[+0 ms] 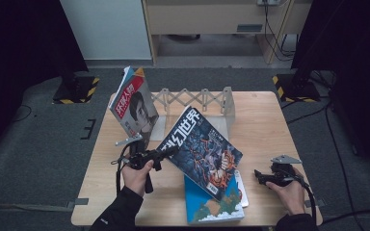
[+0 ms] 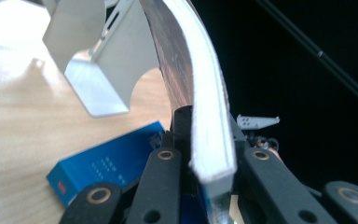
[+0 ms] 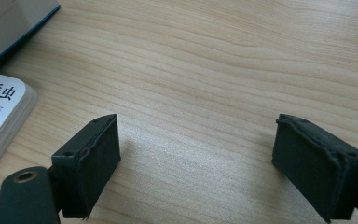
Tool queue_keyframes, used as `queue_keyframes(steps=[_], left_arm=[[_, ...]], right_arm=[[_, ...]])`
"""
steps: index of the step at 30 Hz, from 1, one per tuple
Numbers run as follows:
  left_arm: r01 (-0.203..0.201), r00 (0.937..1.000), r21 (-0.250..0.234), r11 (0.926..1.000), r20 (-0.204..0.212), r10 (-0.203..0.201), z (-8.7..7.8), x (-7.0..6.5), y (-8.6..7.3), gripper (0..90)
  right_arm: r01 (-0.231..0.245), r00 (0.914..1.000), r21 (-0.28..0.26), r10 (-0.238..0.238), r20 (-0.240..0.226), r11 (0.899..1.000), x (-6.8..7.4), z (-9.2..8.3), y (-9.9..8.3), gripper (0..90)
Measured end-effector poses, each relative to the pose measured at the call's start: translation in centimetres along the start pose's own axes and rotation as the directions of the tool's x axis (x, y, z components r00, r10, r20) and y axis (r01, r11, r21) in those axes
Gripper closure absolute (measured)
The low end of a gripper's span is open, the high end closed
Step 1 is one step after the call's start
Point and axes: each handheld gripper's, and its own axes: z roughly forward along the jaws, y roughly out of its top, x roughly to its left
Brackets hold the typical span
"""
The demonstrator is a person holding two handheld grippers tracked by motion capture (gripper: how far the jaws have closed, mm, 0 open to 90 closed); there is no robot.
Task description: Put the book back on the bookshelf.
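My left gripper (image 1: pixel 167 154) is shut on the lower left edge of a dark-covered magazine (image 1: pixel 203 148) and holds it tilted above the table. In the left gripper view the magazine's thick page edge (image 2: pixel 210 135) curves up between the black jaws of the left gripper (image 2: pixel 209 175), which press on both sides. My right gripper (image 1: pixel 261 176) rests low at the table's right front, away from the books. Its jaws stand wide apart over bare wood, with nothing between them, in the right gripper view (image 3: pixel 196 161).
A blue book (image 1: pixel 213 208) lies flat at the front under the held magazine, a white book (image 1: pixel 241 186) beside it. Another magazine (image 1: pixel 136 107) leans upright at the left end of a metal folding rack (image 1: pixel 200 98). The wooden table (image 1: pixel 265 125) is bare at the right.
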Motion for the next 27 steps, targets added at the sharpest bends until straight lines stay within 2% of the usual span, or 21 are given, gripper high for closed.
queue_keyframes(steps=[3,7,12,17,20,27], left_arm=[[-0.02,0.9998,-0.017,0.9997,0.0,0.02,-0.2,-0.6,0.8,82.1],[-0.04,0.9992,-0.035,0.9986,-0.002,0.04,-0.4,-1.2,1.4,82.1],[-0.044,0.999,-0.045,0.998,0.005,0.045,-0.2,-1.6,2.0,82.2],[-0.071,0.9973,-0.059,0.9957,0.017,0.072,-0.2,-2.2,3.1,82.3],[-0.111,0.9938,-0.064,0.9917,-0.009,0.111,-0.4,-2.9,3.8,82.3],[-0.155,0.9876,-0.106,0.9822,-0.042,0.151,-1.7,-3.5,5.4,82.3]], right_arm=[[0.009,0.9999,-0.007,-0.009,0.004,1.0,0.1,0.2,-0.1,10.0],[0.01,0.9999,-0.011,-0.01,0.006,1.0,0.2,0.3,-0.1,8.5],[0.003,0.9999,-0.018,-0.002,0.011,1.0,0.2,0.3,-0.2,6.8],[-0.001,0.9999,-0.016,0.001,0.015,1.0,0.2,0.4,-0.2,5.7],[-0.006,0.9999,-0.016,0.006,0.015,1.0,0.1,0.4,-0.2,5.0],[-0.009,0.9998,-0.014,0.009,0.015,1.0,0.1,0.4,-0.2,4.2]])
